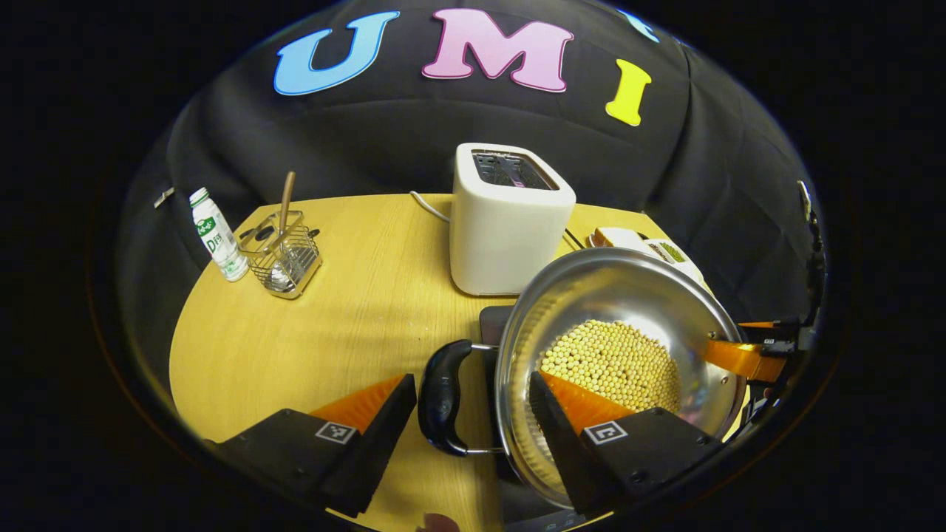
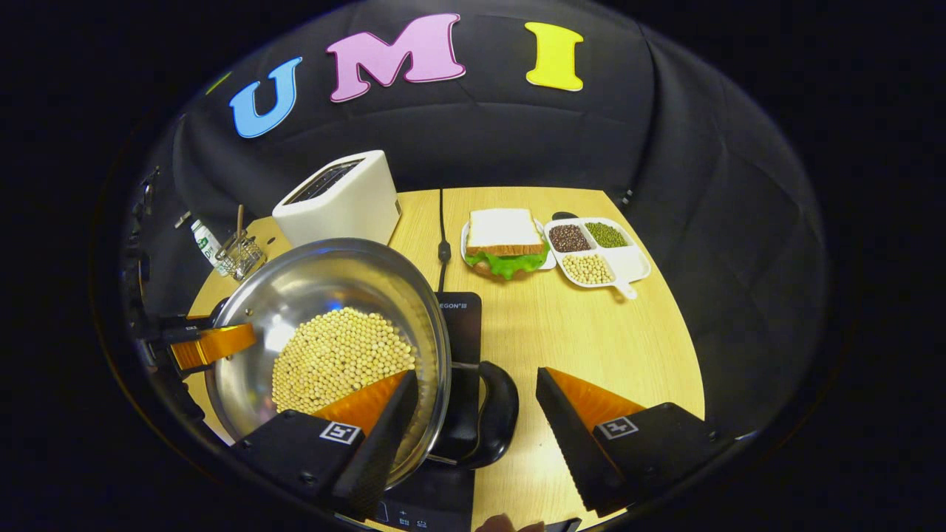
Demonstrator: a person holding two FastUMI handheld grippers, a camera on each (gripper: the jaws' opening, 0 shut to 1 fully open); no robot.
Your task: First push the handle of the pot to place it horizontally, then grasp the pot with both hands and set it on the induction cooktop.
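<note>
A steel pot [image 1: 613, 288] holding soybeans [image 1: 613, 362] stands over the dark induction cooktop [image 1: 491, 321]. Its black left handle [image 1: 441, 395] lies level between the fingers of my left gripper [image 1: 469, 378], which is open, one finger outside the handle and one inside the rim. In the right gripper view the pot [image 2: 318, 288] is at the left over the cooktop [image 2: 458, 325]. My right gripper [image 2: 474, 375] is open astride the other handle [image 2: 495, 414], with a gap on its outer side. Across the pot, each view shows one finger of the opposite gripper [image 1: 732, 357] [image 2: 214, 343].
A white toaster [image 1: 510, 222] stands just behind the pot. A milk bottle [image 1: 216, 235] and a wire caddy [image 1: 284, 255] sit at the far left edge. A sandwich plate [image 2: 506, 240], a divided dish of beans [image 2: 599, 251] and a black cable [image 2: 442, 222] lie behind the cooktop.
</note>
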